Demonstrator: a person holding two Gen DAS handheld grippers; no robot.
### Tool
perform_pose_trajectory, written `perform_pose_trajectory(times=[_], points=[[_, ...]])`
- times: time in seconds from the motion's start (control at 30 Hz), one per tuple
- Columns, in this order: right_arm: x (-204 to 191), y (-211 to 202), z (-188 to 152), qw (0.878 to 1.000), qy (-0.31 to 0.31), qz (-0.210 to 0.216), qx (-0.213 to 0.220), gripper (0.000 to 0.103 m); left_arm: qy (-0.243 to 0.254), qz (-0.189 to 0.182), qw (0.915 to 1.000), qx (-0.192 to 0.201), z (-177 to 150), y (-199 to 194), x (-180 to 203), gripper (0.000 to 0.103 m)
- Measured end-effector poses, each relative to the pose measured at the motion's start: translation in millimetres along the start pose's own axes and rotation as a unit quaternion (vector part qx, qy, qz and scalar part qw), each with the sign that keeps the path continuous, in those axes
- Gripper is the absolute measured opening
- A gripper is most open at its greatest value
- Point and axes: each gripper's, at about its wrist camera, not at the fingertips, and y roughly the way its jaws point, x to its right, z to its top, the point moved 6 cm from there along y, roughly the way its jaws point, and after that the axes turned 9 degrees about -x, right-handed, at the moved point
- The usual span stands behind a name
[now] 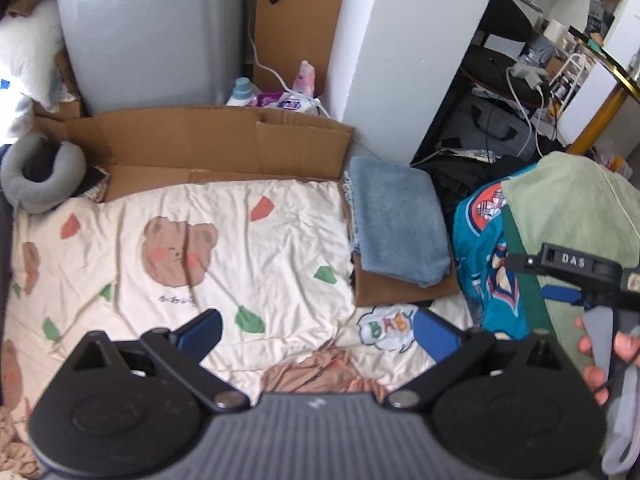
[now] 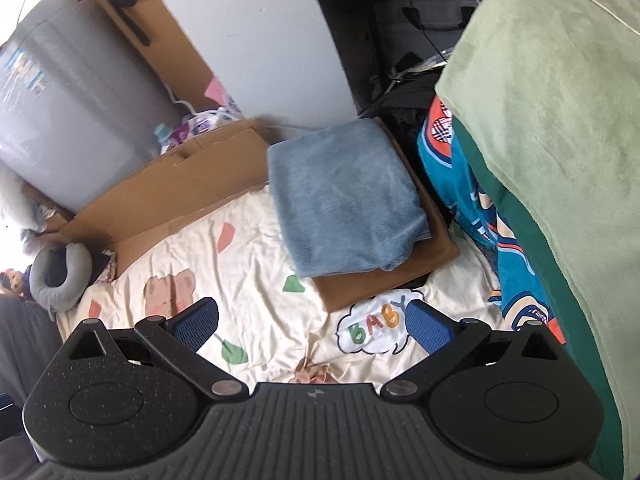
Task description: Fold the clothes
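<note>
A folded blue towel (image 1: 398, 220) (image 2: 344, 196) lies on a folded brown cloth (image 1: 404, 286) (image 2: 384, 276) at the right of the cream bear-print sheet (image 1: 240, 240) (image 2: 256, 312). A pile of clothes, light green (image 1: 572, 200) (image 2: 560, 120) over dark green and teal print (image 1: 488, 264) (image 2: 460, 176), rises at the right. A crumpled peach garment (image 1: 316, 372) (image 2: 316, 372) lies just under both grippers. My left gripper (image 1: 318, 332) hangs open above the sheet, holding nothing. My right gripper (image 2: 312, 322) is open too and shows at the right edge of the left wrist view, held by a hand (image 1: 596, 360).
Flattened cardboard (image 1: 224, 140) (image 2: 172, 184) lines the sheet's far edge. A grey neck pillow (image 1: 40, 172) (image 2: 60, 276) sits at the far left. Bottles and packets (image 1: 272, 92) stand behind the cardboard. A white pillar (image 1: 400, 48) and cluttered bags and cables (image 1: 500, 128) are at the back right.
</note>
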Motion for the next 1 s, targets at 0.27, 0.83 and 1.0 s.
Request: perform_pose_trajectory(times=[0.27, 0.83, 1.0], points=[[-27.3, -16.9, -20.0, 0.999, -0.048, -0.005, 0.003, 0.103, -0.027, 0.027, 0.9993, -0.001, -22.4, -42.5, -46.9, 0.102], [-95.9, -39.4, -72.8, 0.983, -0.185, -0.020, 0.004, 0.102, -0.127, 0.070, 0.9838, 0.106, -89.4, -103.1, -103.9, 0.102], [-110.2, -43.5, -90.4, 0.979, -0.205, -0.015, 0.003, 0.103, -0.147, 0.077, 0.9804, 0.105, -111.8, -96.2, -111.4, 0.102]])
